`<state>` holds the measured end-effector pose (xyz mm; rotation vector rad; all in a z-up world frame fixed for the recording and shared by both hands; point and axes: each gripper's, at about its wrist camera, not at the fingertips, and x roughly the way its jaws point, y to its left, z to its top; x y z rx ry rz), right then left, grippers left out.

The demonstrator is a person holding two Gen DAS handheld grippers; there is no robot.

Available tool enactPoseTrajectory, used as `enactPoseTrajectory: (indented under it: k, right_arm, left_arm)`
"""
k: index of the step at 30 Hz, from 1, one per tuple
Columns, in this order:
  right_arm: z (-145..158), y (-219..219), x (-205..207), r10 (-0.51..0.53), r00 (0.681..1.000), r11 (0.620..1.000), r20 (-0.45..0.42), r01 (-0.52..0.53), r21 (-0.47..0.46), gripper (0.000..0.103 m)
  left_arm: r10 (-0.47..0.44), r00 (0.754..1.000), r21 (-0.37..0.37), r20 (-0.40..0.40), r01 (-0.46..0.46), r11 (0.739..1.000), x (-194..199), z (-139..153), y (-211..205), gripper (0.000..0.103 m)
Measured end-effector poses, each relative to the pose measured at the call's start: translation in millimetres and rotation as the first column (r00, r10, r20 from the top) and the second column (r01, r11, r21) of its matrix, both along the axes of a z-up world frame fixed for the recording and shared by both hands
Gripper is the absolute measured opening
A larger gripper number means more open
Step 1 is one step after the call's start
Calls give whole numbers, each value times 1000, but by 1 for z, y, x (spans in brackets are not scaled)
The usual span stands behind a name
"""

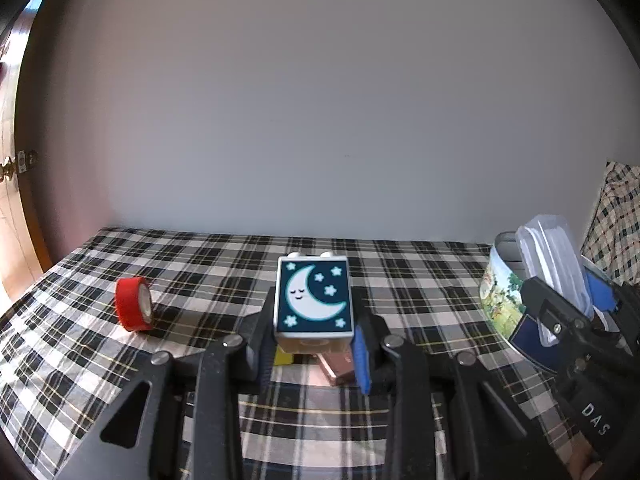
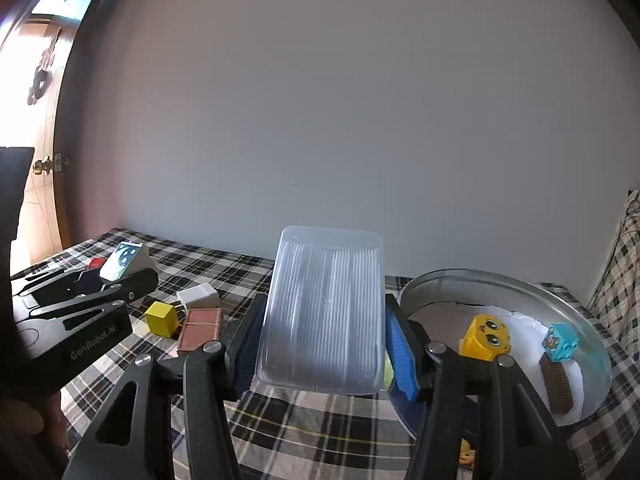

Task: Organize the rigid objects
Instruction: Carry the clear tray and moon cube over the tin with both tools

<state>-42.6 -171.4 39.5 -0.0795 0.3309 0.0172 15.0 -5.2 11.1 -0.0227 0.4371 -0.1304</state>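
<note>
My left gripper [image 1: 314,346] is shut on a white block with a moon and stars on its dark blue face [image 1: 313,296], held above the plaid cloth. In the right wrist view the same gripper [image 2: 120,276] shows at far left with the moon block [image 2: 126,266] between its fingers. My right gripper [image 2: 324,360] is shut on a clear ribbed plastic tray [image 2: 324,308], tilted up beside a round metal tin [image 2: 520,280]. The left wrist view shows that tray [image 1: 552,256] in the right gripper [image 1: 568,292] over the tin [image 1: 496,292].
A red tape roll [image 1: 134,309] stands at the left. A yellow cube [image 2: 161,318], a white block [image 2: 199,296] and a brown block [image 2: 200,330] lie on the cloth. The tin holds a yellow face block [image 2: 486,338], a cyan block [image 2: 562,342] and a brown ridged piece [image 2: 556,386]. A wall is close behind.
</note>
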Motion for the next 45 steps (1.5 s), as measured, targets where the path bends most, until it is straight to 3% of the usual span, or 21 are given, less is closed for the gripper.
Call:
enactPoseTrajectory:
  k: [45]
  right_arm:
    - [13, -129, -28, -227, 973, 974, 48, 227, 8, 58]
  left_arm:
    - [-217, 976, -9, 4, 217, 976, -9, 3, -145, 31]
